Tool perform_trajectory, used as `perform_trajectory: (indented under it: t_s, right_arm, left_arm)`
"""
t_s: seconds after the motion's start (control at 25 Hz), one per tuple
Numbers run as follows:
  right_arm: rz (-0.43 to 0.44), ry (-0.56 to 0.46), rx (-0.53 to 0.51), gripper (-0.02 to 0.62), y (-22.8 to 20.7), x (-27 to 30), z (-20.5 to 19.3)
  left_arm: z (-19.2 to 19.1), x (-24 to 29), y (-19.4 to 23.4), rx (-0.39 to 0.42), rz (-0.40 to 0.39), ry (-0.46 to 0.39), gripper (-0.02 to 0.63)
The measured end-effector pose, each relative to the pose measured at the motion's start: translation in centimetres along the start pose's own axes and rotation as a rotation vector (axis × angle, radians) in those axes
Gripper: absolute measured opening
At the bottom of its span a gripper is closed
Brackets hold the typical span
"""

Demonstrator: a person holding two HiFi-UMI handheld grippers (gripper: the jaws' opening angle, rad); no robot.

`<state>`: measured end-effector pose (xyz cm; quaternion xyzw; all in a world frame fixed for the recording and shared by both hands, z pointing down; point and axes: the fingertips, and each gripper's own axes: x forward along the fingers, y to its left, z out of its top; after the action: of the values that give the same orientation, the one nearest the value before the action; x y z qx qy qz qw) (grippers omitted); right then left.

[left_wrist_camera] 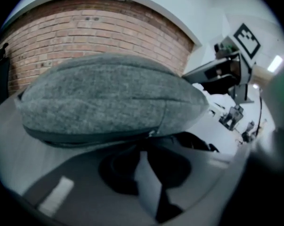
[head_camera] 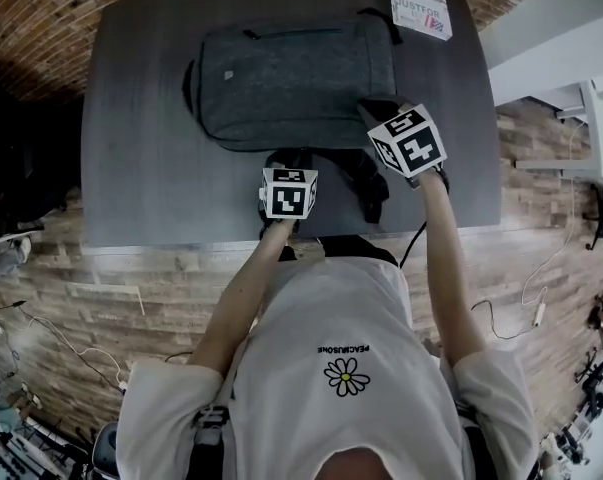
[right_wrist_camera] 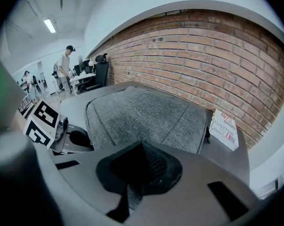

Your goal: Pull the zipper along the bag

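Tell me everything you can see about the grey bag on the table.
The bag is a dark grey, felt-like backpack lying flat on the grey table, softly bulging. Black straps show at its edges; a small metal zipper pull sits on its near seam. The left gripper has its tips at that pull, grip unclear; the shut right gripper is at its near right corner.

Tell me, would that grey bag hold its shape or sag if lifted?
Probably sags: the bag looks like soft felt-like fabric with rounded edges. It seems slim, so perhaps light. On the smooth table it might slide when tugged.
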<state>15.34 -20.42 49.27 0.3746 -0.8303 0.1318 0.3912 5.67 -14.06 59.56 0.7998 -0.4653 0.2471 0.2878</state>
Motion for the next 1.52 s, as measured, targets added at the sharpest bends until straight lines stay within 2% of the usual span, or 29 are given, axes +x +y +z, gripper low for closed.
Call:
perform_trajectory:
  t_s: [0.12,0.28,0.4,0.84,1.0,1.08,1.24,1.36,1.52]
  right_arm:
    - [-0.001,-0.002,0.000,0.000,0.0,0.0,0.0]
    - [-0.005,-0.004,-0.001,0.000,0.0,0.0,0.0]
    - [-0.007,-0.004,-0.002,0.000,0.0,0.0,0.1]
    - [-0.015,-0.004,-0.008,0.000,0.0,0.2,0.0]
    - [-0.037,0.025,-0.050,0.000,0.0,0.2,0.0]
    - [-0.058,0.050,-0.085,0.000,0.1,0.3,-0.1]
    - [-0.070,0.065,-0.107,0.000,0.1,0.2,-0.2]
    - [-0.071,0.062,-0.111,0.000,0.1,0.1,-0.2]
    - [-0.078,0.066,-0.122,0.000,0.0,0.2,-0.2]
  left_arm:
    - [-0.3,-0.7,-0.4,0.074,-0.021,-0.005,0.050]
    - [-0.3,-2.0,-0.7,0.146,-0.006,-0.028,0.046]
    - [0.2,-2.4,-0.6,0.158,-0.008,-0.056,0.023]
    - [0.3,-1.5,-1.3,0.212,-0.078,-0.042,0.005]
    - [-0.1,-2.3,-1.1,0.281,-0.097,-0.031,0.003]
    - [-0.5,-2.5,-0.8,0.286,-0.105,-0.022,0.005]
    - [-0.9,-3.3,1.6,0.273,-0.062,-0.026,0.005]
    - [-1.3,-4.6,5.0,0.230,-0.002,-0.016,0.005]
    - [-1.5,-6.3,9.9,0.211,0.082,0.002,0.005]
